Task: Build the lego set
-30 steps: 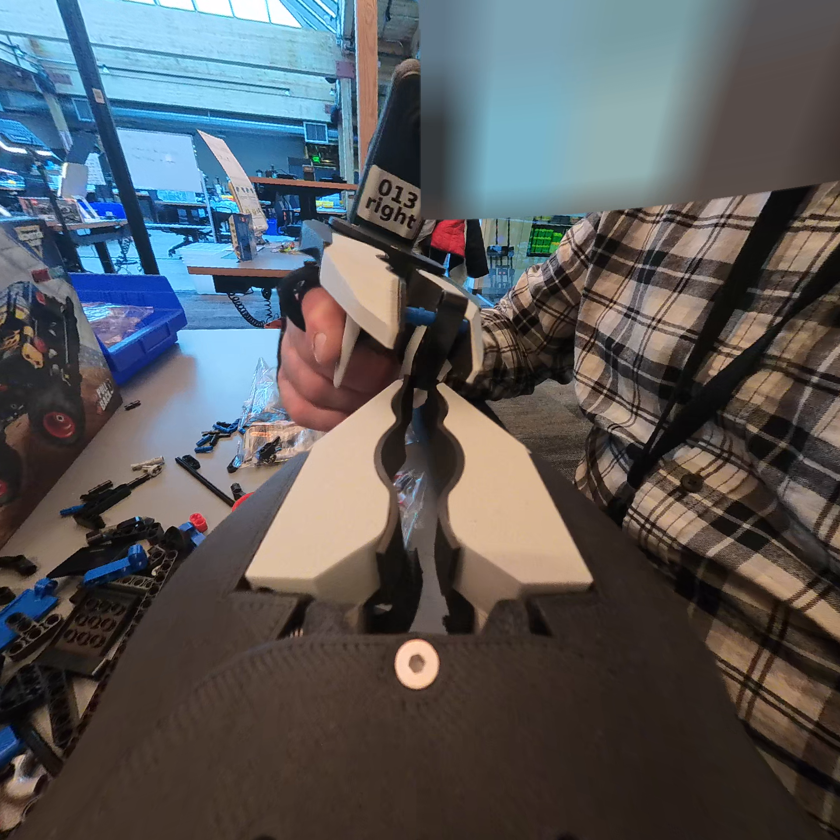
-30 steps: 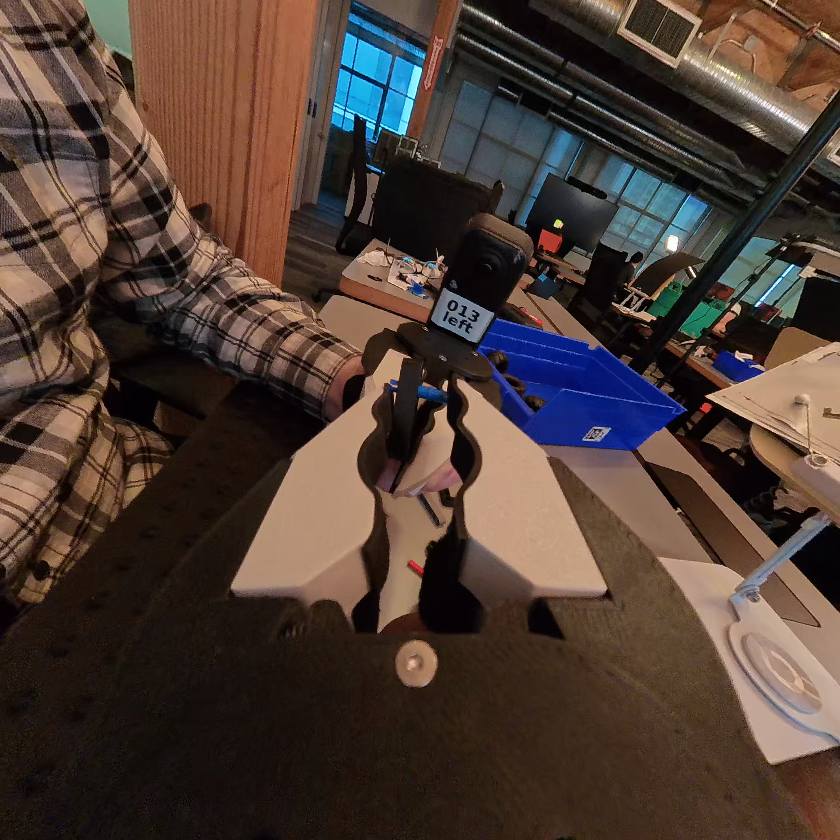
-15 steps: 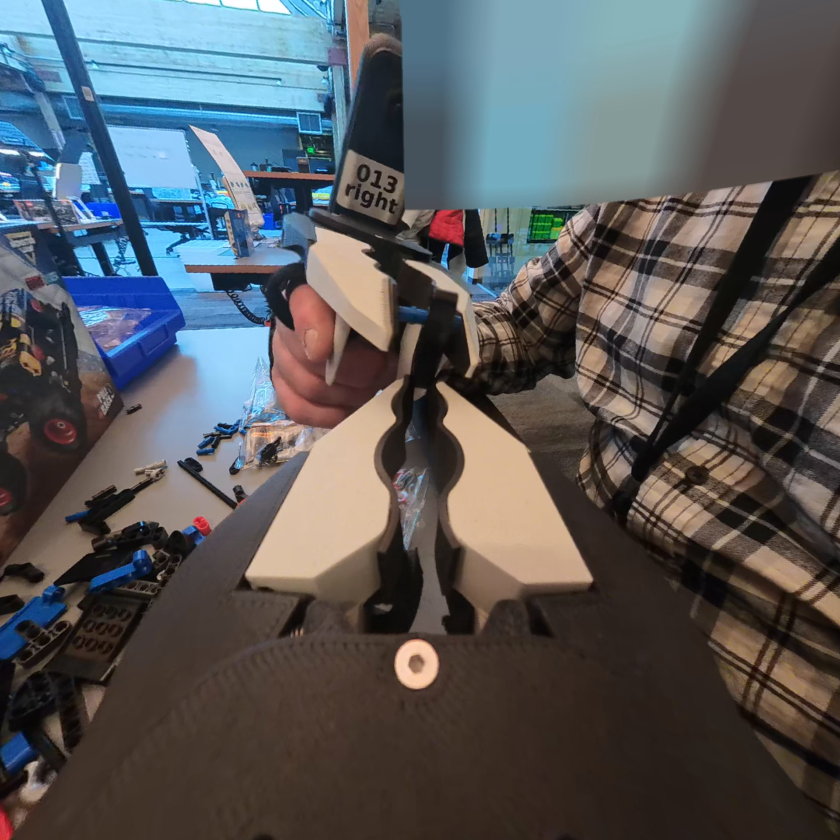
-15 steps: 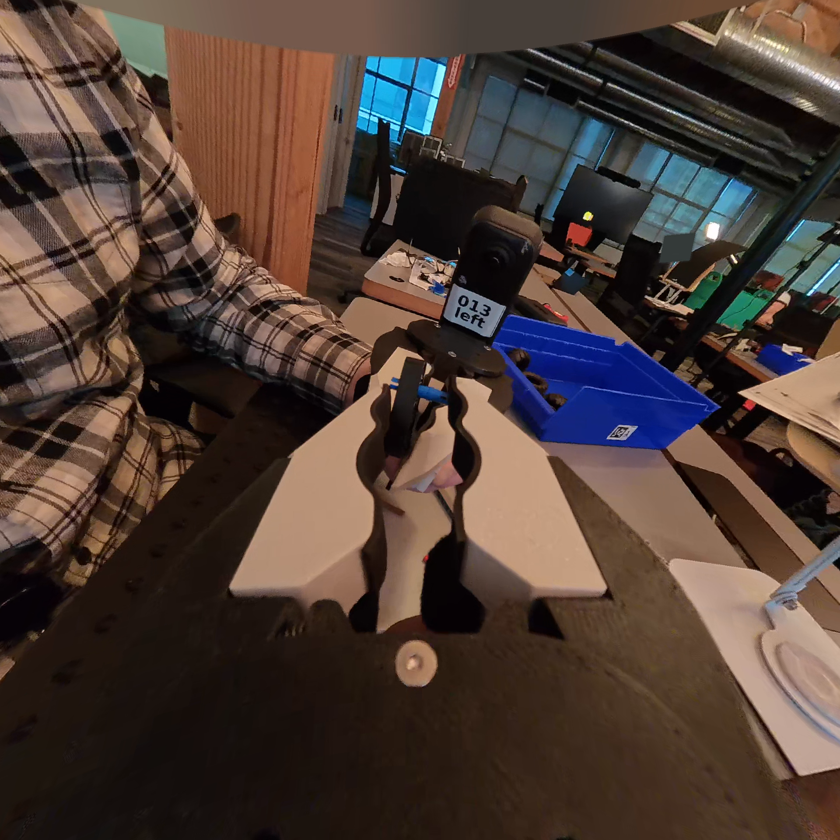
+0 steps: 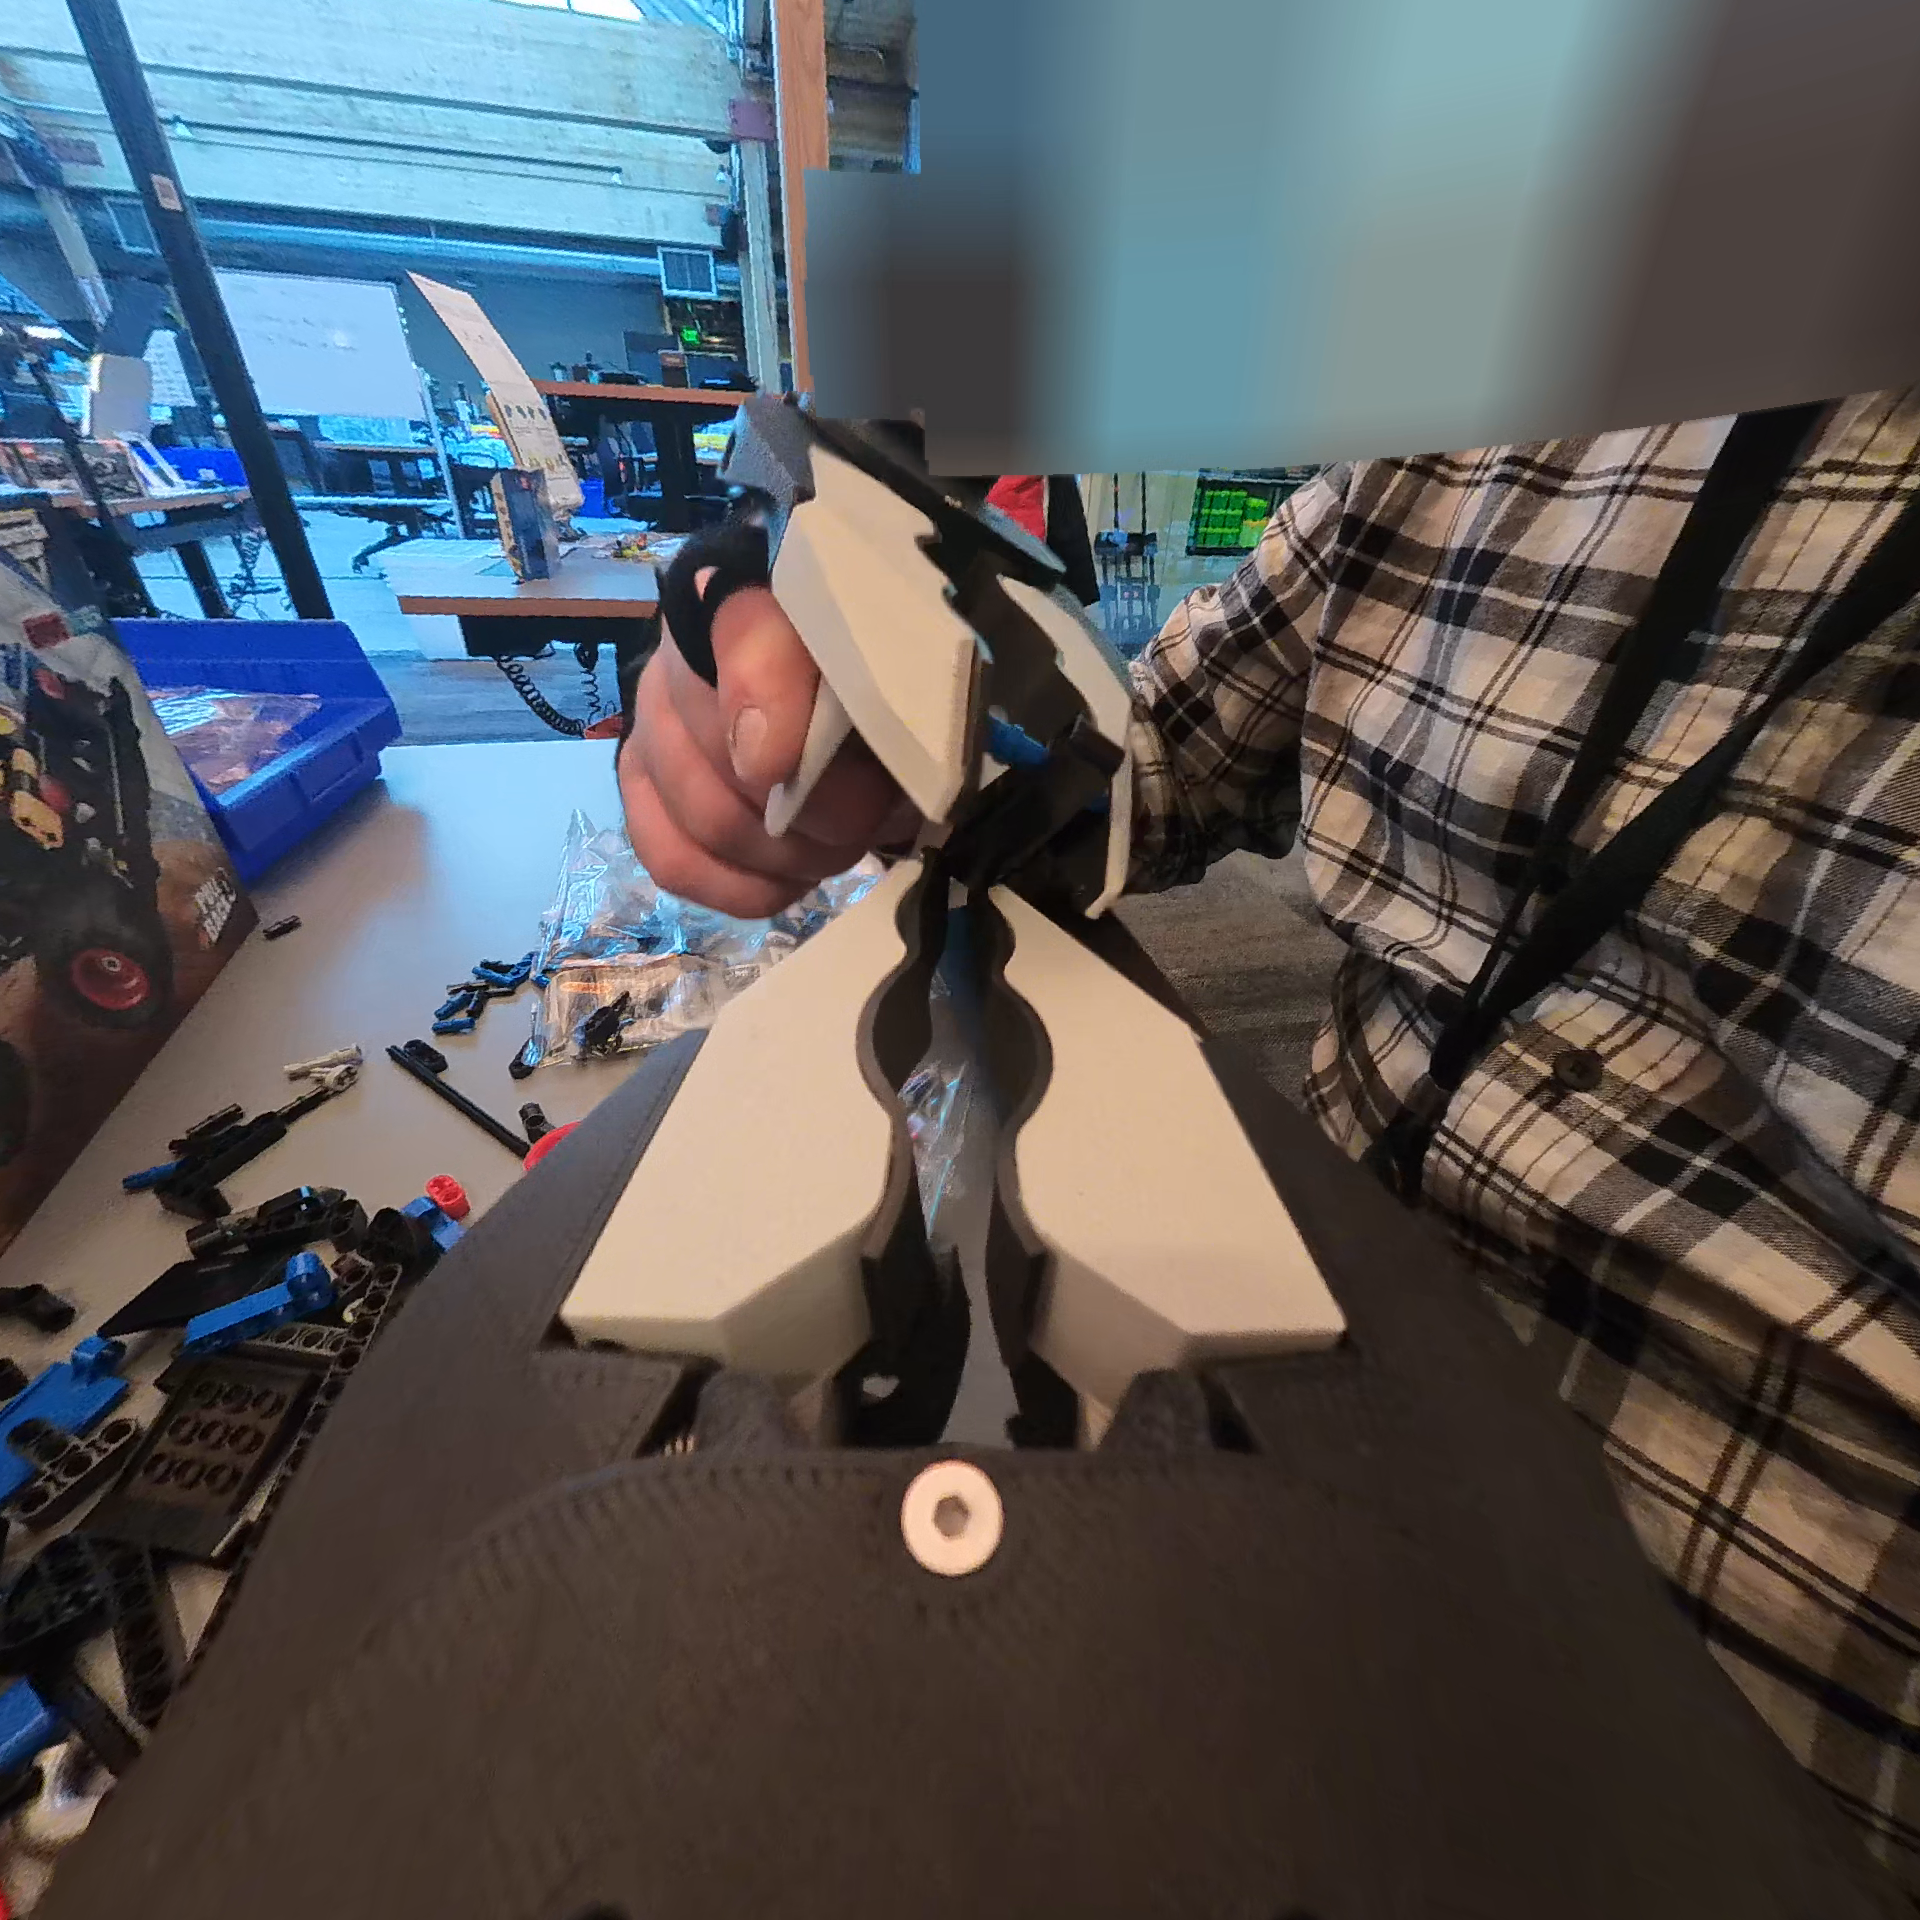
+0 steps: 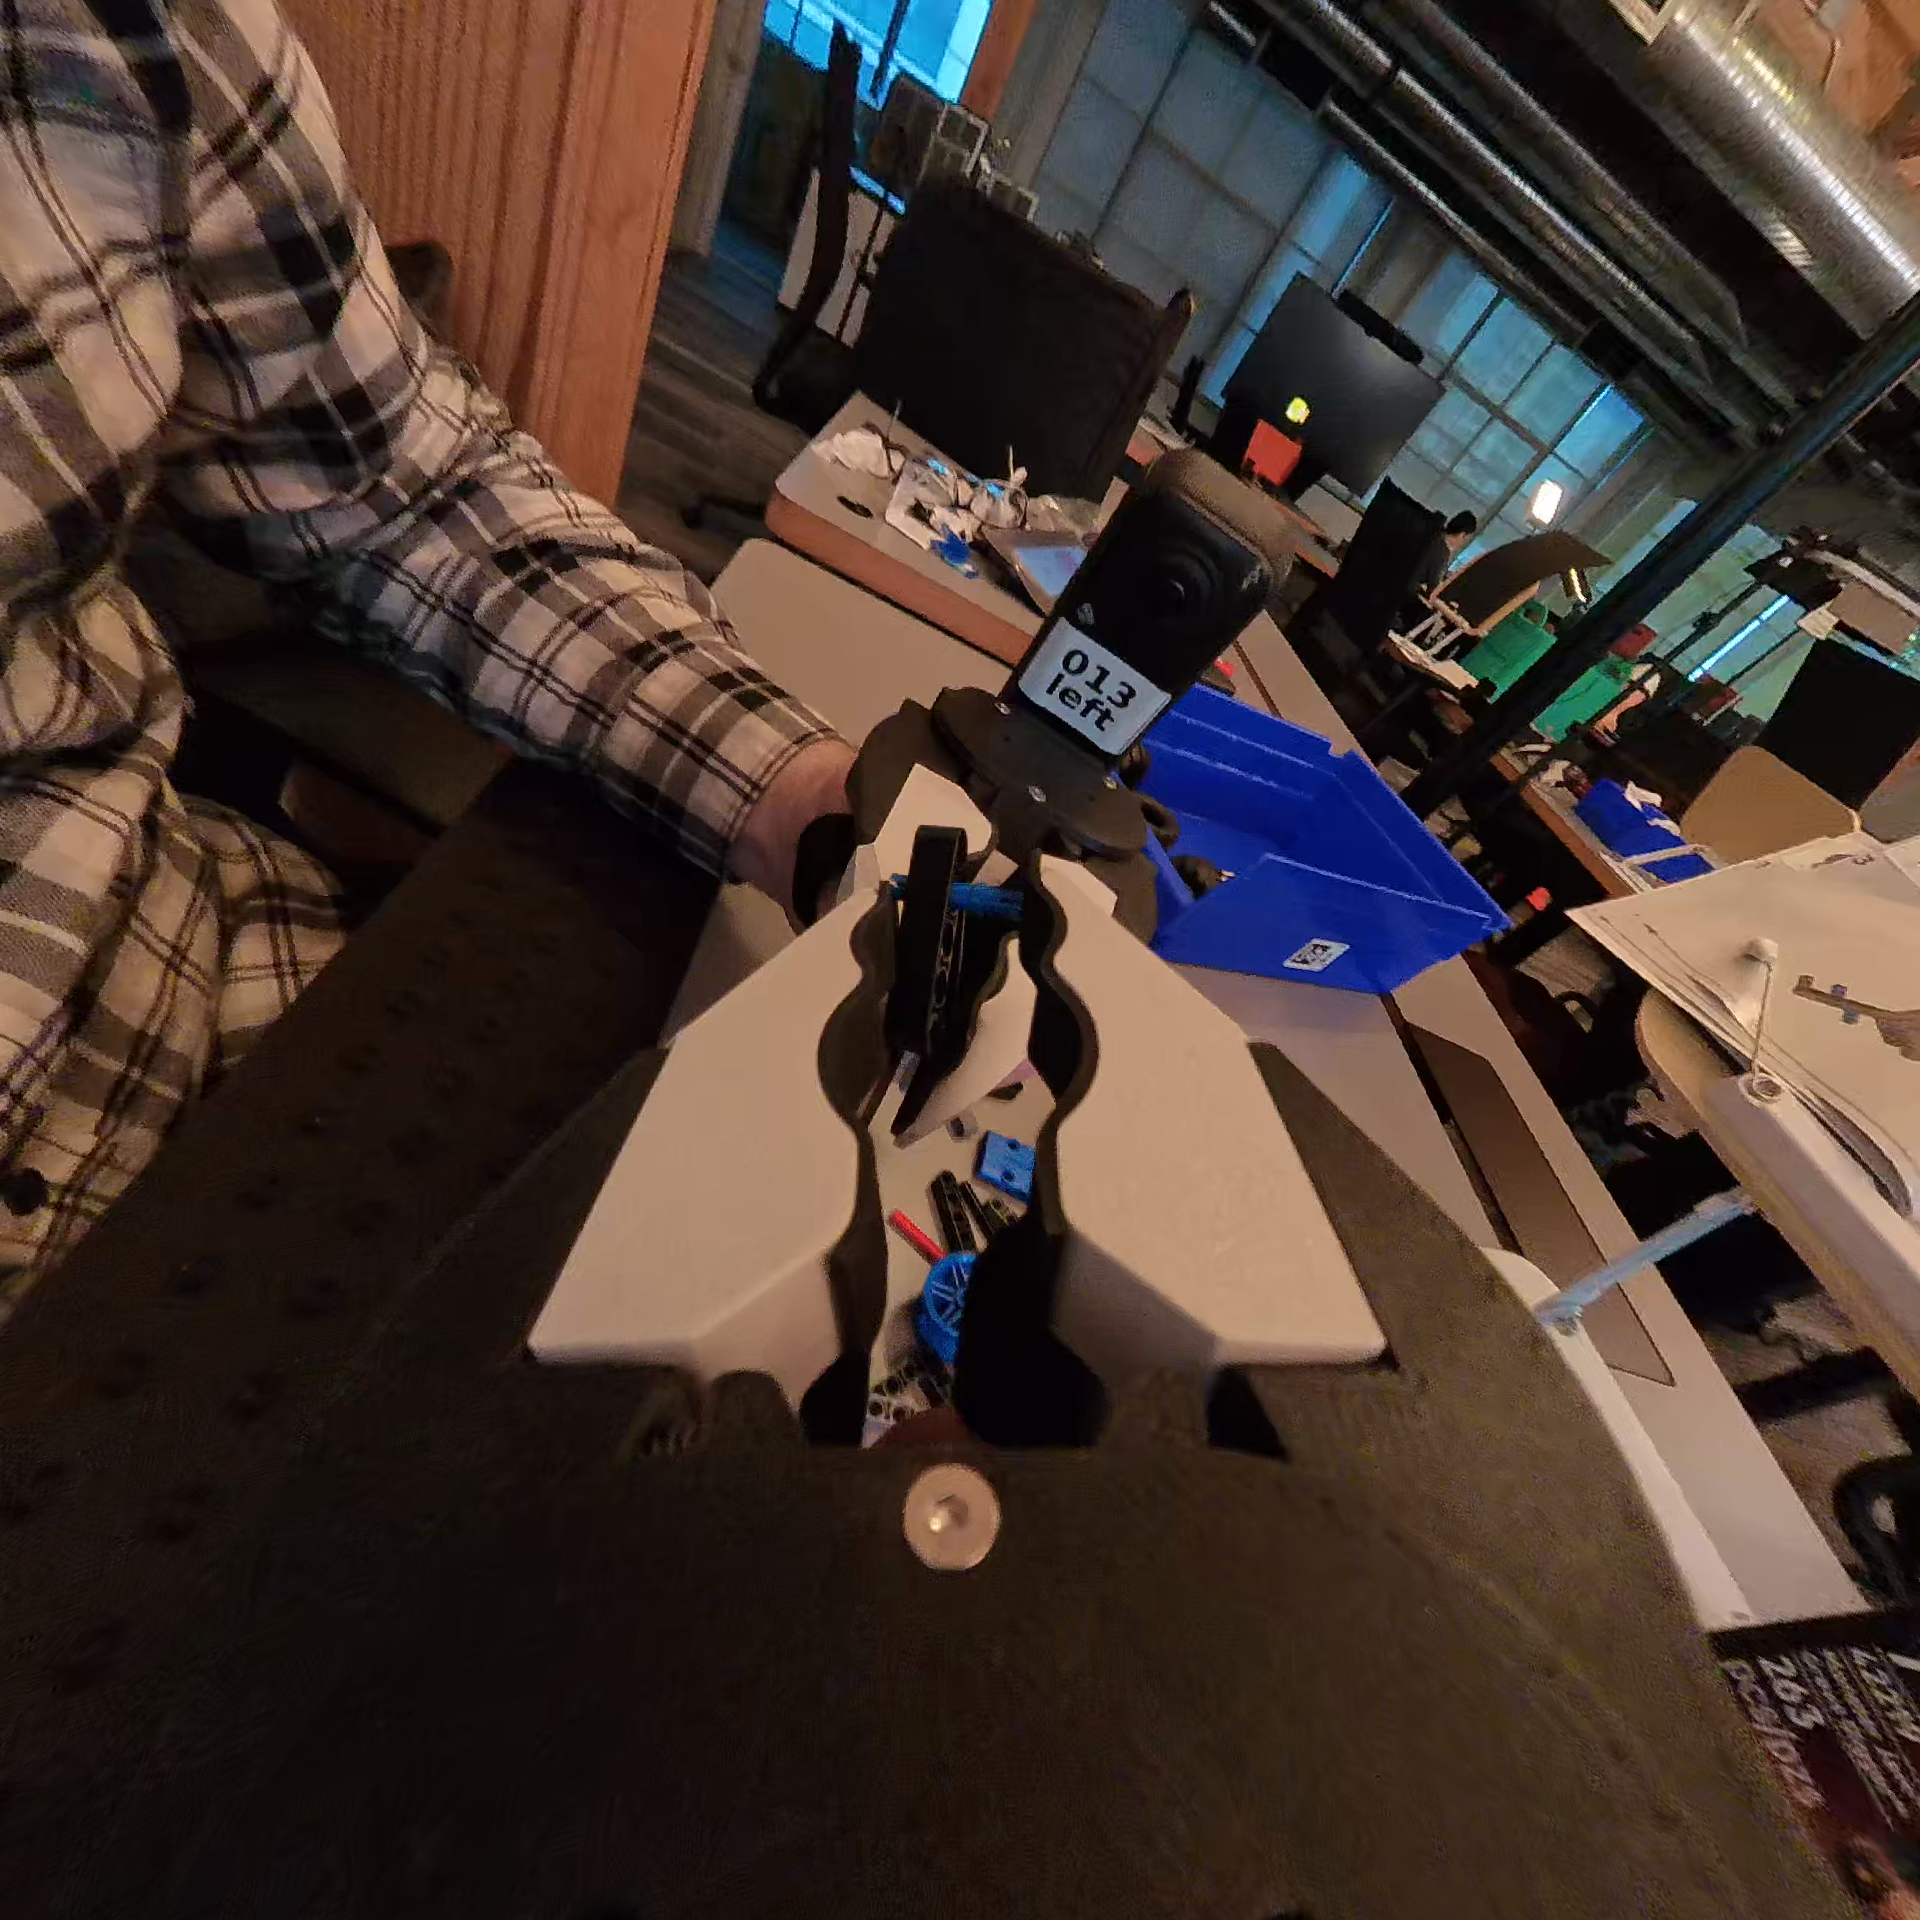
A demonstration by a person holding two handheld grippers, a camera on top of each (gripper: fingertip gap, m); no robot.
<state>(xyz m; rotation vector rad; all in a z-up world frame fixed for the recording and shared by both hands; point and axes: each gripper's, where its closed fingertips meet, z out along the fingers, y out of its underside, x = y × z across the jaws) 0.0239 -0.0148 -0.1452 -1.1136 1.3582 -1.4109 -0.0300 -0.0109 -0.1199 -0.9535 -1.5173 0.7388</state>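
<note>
My left gripper (image 5: 956,883) is shut on the lower end of a black lego beam (image 5: 1044,805) and holds it up in the air over the table. My right gripper (image 6: 961,904) faces it and is shut across a blue pin (image 6: 971,896) that sits in the beam's (image 6: 928,951) upper end. In the left wrist view the right gripper (image 5: 1039,769), held by a hand, meets my tips from above, with the blue pin (image 5: 1013,743) between its fingers. In the right wrist view the left gripper (image 6: 940,1091) points towards me under its camera.
Loose black, blue and red lego parts (image 5: 249,1288) and clear parts bags (image 5: 623,966) lie on the grey table (image 5: 416,852). The set's box (image 5: 73,831) and a blue bin (image 5: 260,717) stand at the left. A second blue bin (image 6: 1299,831) and an open booklet (image 6: 1766,987) stand on the right. The person's plaid shirt is close behind.
Both grippers stay shut and joined at the beam. The right gripper has tilted over and dropped lower towards my left tips, and both views have rolled with it.
</note>
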